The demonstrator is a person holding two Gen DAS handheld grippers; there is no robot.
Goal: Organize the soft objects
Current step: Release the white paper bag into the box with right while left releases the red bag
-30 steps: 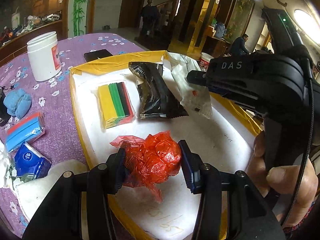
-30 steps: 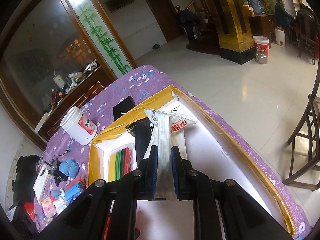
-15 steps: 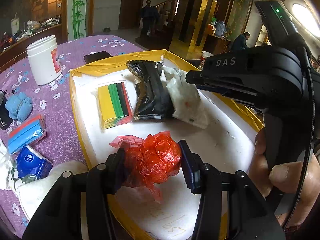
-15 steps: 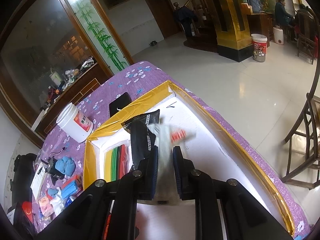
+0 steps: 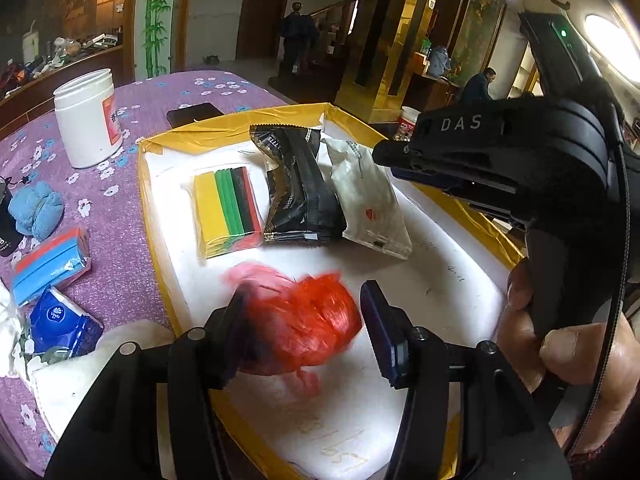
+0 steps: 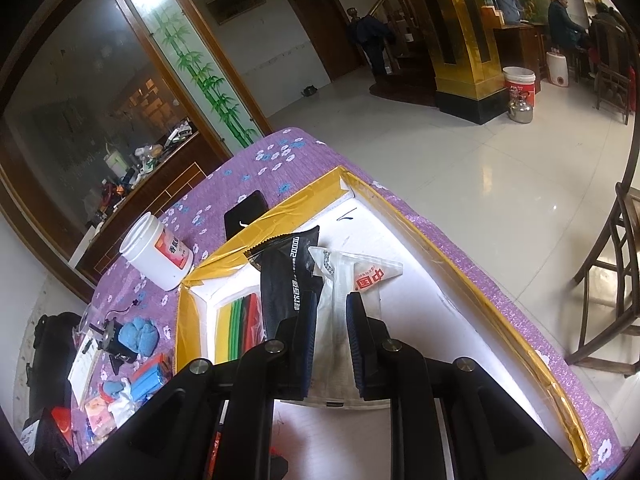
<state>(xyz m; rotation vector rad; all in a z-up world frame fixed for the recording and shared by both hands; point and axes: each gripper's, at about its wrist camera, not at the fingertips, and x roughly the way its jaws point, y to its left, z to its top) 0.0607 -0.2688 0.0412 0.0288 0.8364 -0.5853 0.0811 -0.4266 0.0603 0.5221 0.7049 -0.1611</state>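
A crumpled red plastic bag (image 5: 308, 320) sits on the white floor of a yellow-rimmed tray (image 5: 440, 280), between the fingers of my left gripper (image 5: 304, 300). Its jaws are opening and the right pad (image 5: 378, 320) stands clear of the bag. Farther back lie a striped yellow, green, black and red pack (image 5: 228, 208), a black packet (image 5: 300, 192) and a white packet (image 5: 368, 204) side by side. My right gripper (image 6: 332, 304) hovers over the white packet (image 6: 376, 276) with a narrow gap between its pads, gripping nothing. A person's hand (image 5: 560, 344) holds it.
On the purple flowered cloth left of the tray stand a white jar (image 5: 88, 120) and a black phone (image 5: 194, 114). Nearer lie a blue cloth (image 5: 36, 208), a blue-and-orange pack (image 5: 48, 264), a blue tissue pack (image 5: 60, 324) and a white cloth (image 5: 80, 364). A wooden chair (image 6: 612, 280) stands right of the table.
The right gripper let go of the white packet, which dropped flat into the tray beside the black packet. The left jaws widened around the red bag.
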